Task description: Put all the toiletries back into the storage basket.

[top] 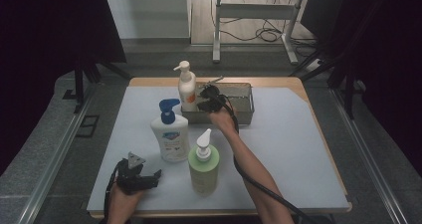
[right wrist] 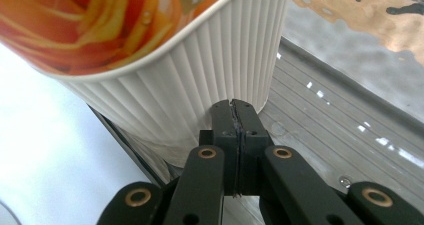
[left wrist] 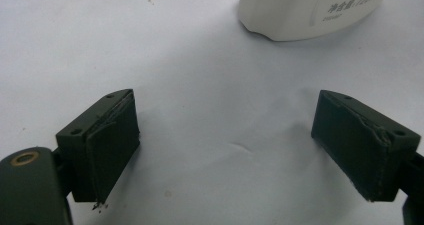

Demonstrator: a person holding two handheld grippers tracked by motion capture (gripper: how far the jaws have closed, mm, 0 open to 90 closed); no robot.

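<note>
Right gripper (top: 208, 98) over the near-left part of the metal tray (top: 246, 90), jaws pressed flat together with nothing between them, tips touching or just short of the ribbed lower wall of the orange-labelled bottle (right wrist: 165, 80); contact cannot be told for certain. Orange-labelled bottle (top: 186, 87) upright at the tray's left end, pump head on top; whether its base stands inside the tray or just beside the left wall cannot be told. Ribbed tray floor (right wrist: 320, 110) visible beyond the closed tips.

Left gripper (top: 135, 176) well apart from the tray, near the table's front-left corner, resting low on the grey mat (top: 293, 134), jaws spread wide and holding nothing. White bottle with blue pump (top: 170, 132) in front of the tray, upright. Green bottle (top: 203, 162) nearer the front edge, upright, just right of the white one. White bottle's base (left wrist: 305, 10) ahead of the open left jaws, clear of them.
</note>
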